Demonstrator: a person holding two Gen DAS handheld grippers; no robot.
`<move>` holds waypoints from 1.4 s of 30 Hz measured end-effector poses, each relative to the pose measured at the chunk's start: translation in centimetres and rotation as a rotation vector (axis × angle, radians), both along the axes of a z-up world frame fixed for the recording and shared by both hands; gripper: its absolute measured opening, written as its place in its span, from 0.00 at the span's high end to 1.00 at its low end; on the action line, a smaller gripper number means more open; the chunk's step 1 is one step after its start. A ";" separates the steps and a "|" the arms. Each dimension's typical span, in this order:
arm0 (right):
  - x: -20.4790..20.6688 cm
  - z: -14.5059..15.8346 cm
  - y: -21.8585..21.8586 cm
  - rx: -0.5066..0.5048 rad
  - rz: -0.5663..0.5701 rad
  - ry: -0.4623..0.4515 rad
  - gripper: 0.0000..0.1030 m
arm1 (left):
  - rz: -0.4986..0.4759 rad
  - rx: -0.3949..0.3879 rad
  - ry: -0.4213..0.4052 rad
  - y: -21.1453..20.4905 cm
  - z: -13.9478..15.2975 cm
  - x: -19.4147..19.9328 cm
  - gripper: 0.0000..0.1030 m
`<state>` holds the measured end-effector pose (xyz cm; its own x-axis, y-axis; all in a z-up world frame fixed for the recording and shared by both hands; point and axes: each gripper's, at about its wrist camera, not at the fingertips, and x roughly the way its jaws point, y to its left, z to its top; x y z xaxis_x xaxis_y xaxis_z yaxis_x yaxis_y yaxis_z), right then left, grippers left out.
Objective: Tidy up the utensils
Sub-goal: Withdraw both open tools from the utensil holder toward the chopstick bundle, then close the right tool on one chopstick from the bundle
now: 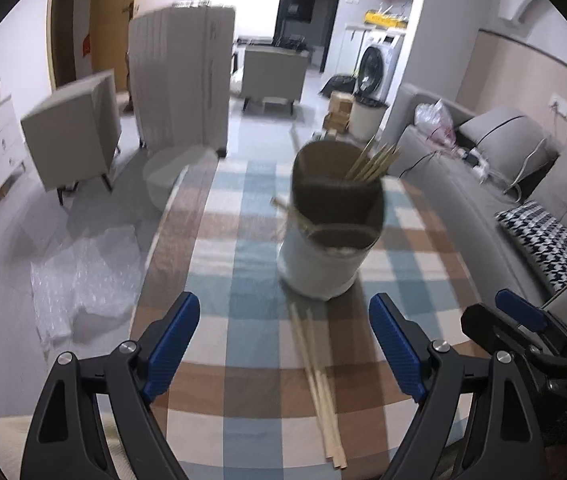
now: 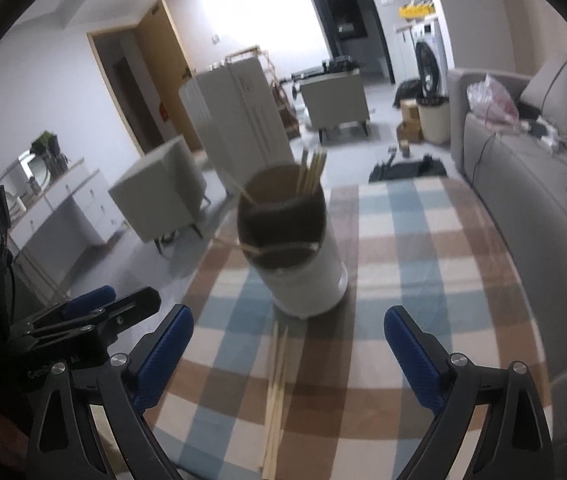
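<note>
A white utensil holder (image 1: 319, 264) with a dark two-part interior stands on the checked tablecloth (image 1: 243, 320). Several wooden chopsticks (image 1: 373, 162) stand in its far compartment, and one (image 1: 293, 214) leans across its rim. A bundle of loose chopsticks (image 1: 319, 384) lies on the cloth in front of it. My left gripper (image 1: 283, 344) is open and empty, above the loose chopsticks. The right wrist view shows the holder (image 2: 307, 276), the loose chopsticks (image 2: 277, 396) and my right gripper (image 2: 287, 354), open and empty. Each gripper shows at the edge of the other's view.
A grey sofa (image 1: 503, 208) with a patterned cushion (image 1: 543, 240) runs along the table's right side. Bubble wrap (image 1: 83, 280) lies on the floor to the left. Grey chairs (image 1: 75, 136) and a white panel (image 1: 181, 76) stand beyond the table's far edge.
</note>
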<state>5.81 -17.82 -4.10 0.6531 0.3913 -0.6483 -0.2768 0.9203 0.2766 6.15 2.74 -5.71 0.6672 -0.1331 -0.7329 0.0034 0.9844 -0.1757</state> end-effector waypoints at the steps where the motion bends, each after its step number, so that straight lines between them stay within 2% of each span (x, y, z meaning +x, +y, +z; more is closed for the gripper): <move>1: 0.3 -0.5 0.3 -0.013 0.004 0.015 0.07 | 0.004 -0.010 0.019 0.2 -0.4 0.2 0.19; 5: 1.1 -2.4 1.1 -0.045 0.021 0.065 0.13 | 0.008 -0.007 0.047 0.3 -1.5 0.6 0.19; 8: 2.1 -4.2 1.9 -0.070 0.035 0.128 0.23 | 0.009 0.004 0.080 0.2 -2.3 0.9 0.19; 11: 2.9 -5.7 2.2 -0.083 0.027 0.184 0.24 | 0.027 0.030 0.134 0.5 -3.4 1.2 0.19; 14: 4.0 -6.9 2.5 -0.079 0.024 0.245 0.33 | 0.051 0.036 0.162 1.3 -4.1 1.3 0.19; 18: 5.1 -8.7 3.6 -0.096 0.036 0.311 0.42 | 0.083 0.012 0.209 2.3 -4.8 1.8 0.19; 25: 7.0 -12.4 5.7 -0.137 0.066 0.415 0.68 | 0.167 -0.043 0.268 4.9 -5.5 2.5 0.19; 32: 8.8 -13.6 7.6 -0.124 0.079 0.438 0.69 | 0.229 -0.116 0.330 7.4 -6.7 2.6 0.19; 42: 9.8 -14.6 10.2 -0.231 0.095 0.447 0.71 | 0.232 -0.139 0.350 8.5 -7.2 3.2 0.19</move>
<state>15.63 -7.57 -18.70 0.2610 0.2488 -0.9327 -0.2633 0.9479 0.1791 9.31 11.20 -12.87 0.4059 -0.1225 -0.9057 -0.2977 0.9192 -0.2578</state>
